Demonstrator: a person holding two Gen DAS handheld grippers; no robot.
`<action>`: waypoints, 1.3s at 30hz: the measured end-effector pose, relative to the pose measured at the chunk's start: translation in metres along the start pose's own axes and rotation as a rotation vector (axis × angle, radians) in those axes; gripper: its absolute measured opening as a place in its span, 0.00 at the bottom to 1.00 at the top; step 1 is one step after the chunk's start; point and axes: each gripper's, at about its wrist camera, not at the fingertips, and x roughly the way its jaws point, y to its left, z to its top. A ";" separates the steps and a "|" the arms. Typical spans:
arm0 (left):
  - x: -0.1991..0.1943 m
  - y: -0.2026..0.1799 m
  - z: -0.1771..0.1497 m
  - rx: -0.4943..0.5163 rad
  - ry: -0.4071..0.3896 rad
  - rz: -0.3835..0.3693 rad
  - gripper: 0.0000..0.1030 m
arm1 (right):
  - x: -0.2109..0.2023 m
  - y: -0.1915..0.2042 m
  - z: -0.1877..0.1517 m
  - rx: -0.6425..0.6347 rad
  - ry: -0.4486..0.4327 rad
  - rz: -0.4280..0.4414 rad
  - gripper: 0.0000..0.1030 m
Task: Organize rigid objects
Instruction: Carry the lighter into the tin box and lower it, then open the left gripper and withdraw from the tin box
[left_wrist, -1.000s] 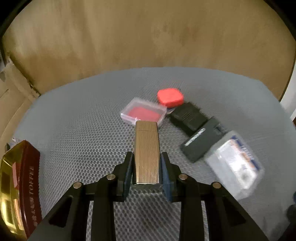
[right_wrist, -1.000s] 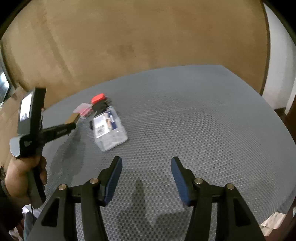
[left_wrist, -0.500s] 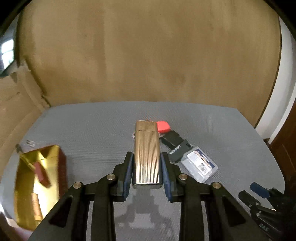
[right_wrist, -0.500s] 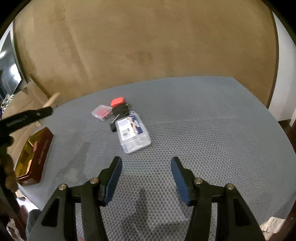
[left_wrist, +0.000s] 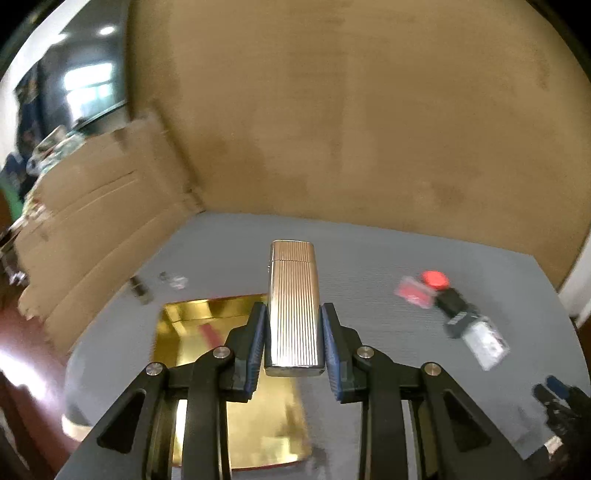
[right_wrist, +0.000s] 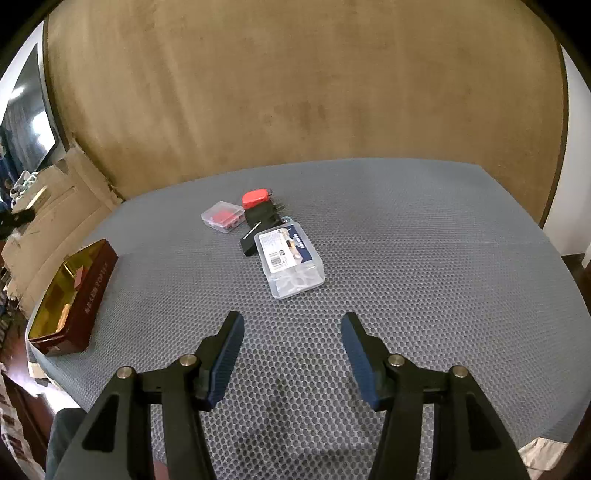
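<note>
My left gripper (left_wrist: 293, 328) is shut on a ribbed gold metal lighter (left_wrist: 293, 295) and holds it in the air above an open tin with a gold inside (left_wrist: 192, 325). The tin (right_wrist: 70, 295) is dark red outside and sits at the table's left edge. My right gripper (right_wrist: 291, 343) is open and empty above the grey mat. Ahead of it lie a clear labelled box (right_wrist: 291, 258), a black device (right_wrist: 258, 229), a clear case with red inside (right_wrist: 222, 216) and a small red case (right_wrist: 255, 197).
Cardboard (right_wrist: 48, 206) leans past the left table edge. A brown wall (right_wrist: 295, 92) stands behind the table. Small loose items (left_wrist: 162, 282) lie on the mat beyond the tin. My right gripper shows at the left wrist view's bottom right (left_wrist: 554, 398).
My left gripper has lifted the lighter away from the object cluster and swung left, now above the open tin. My right gripper has stayed open, pulling back slightly.
</note>
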 end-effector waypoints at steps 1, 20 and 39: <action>0.001 0.012 0.000 -0.017 0.007 0.013 0.26 | 0.000 0.000 0.000 0.000 -0.002 -0.002 0.55; 0.107 0.101 -0.045 -0.177 0.266 0.167 0.26 | 0.014 0.001 -0.007 -0.015 0.033 -0.008 0.55; 0.166 0.103 -0.057 -0.165 0.409 0.258 0.26 | 0.033 -0.017 -0.014 0.014 0.081 -0.030 0.55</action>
